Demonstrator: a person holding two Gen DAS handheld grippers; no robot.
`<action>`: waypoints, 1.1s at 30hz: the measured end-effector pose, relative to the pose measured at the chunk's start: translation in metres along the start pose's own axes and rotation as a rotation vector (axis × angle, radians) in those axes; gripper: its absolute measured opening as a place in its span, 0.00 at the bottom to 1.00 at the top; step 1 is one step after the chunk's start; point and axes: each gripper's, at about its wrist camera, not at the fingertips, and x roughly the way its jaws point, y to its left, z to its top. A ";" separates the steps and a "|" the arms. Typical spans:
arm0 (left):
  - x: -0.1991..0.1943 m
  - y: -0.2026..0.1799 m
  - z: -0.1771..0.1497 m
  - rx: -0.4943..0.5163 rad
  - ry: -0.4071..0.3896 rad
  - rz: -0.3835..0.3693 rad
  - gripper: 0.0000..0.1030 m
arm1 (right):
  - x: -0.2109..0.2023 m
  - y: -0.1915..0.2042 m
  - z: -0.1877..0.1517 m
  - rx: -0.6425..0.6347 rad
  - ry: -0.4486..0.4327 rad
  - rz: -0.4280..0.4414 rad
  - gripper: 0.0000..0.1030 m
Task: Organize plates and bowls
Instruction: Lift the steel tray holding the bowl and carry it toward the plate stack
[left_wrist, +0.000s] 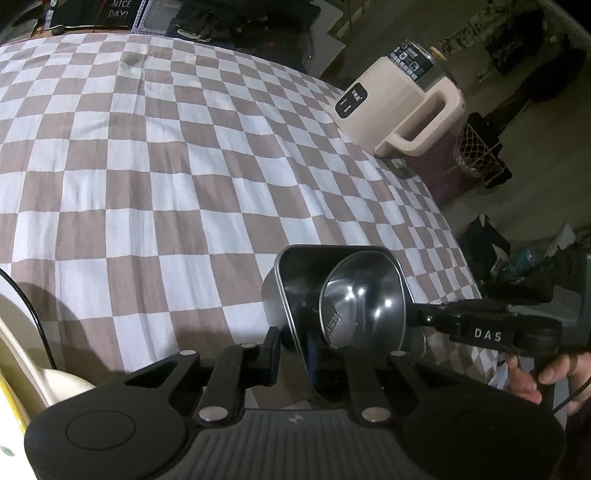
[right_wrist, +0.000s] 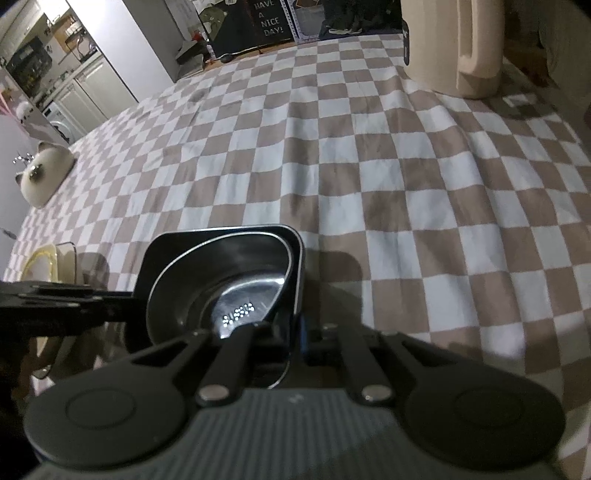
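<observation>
A square steel tray (left_wrist: 291, 284) with a round steel bowl (left_wrist: 365, 299) nested in it is held tilted above the checkered tablecloth (left_wrist: 166, 166). My left gripper (left_wrist: 295, 354) is shut on the tray's near wall. My right gripper reaches in from the right (left_wrist: 421, 317) and is shut on the bowl's rim. In the right wrist view the bowl (right_wrist: 221, 291) sits inside the tray (right_wrist: 166, 247), with my right gripper (right_wrist: 280, 332) shut over their rims and the left gripper (right_wrist: 110, 299) at the tray's left side.
A beige electric kettle (left_wrist: 402, 107) stands at the table's far right edge and shows in the right wrist view (right_wrist: 450, 44). A cream bowl (right_wrist: 46, 173) and a yellow-rimmed plate (right_wrist: 38, 266) lie at the table's left. The floor beyond holds clutter.
</observation>
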 end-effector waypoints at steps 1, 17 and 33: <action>-0.001 0.001 0.000 0.001 -0.006 -0.005 0.15 | -0.001 0.001 0.000 0.001 -0.002 -0.004 0.05; -0.084 0.008 0.008 -0.020 -0.202 -0.063 0.14 | -0.051 0.029 0.007 0.098 -0.181 0.102 0.07; -0.214 0.055 -0.013 -0.098 -0.432 -0.003 0.14 | -0.070 0.120 0.006 0.073 -0.264 0.291 0.11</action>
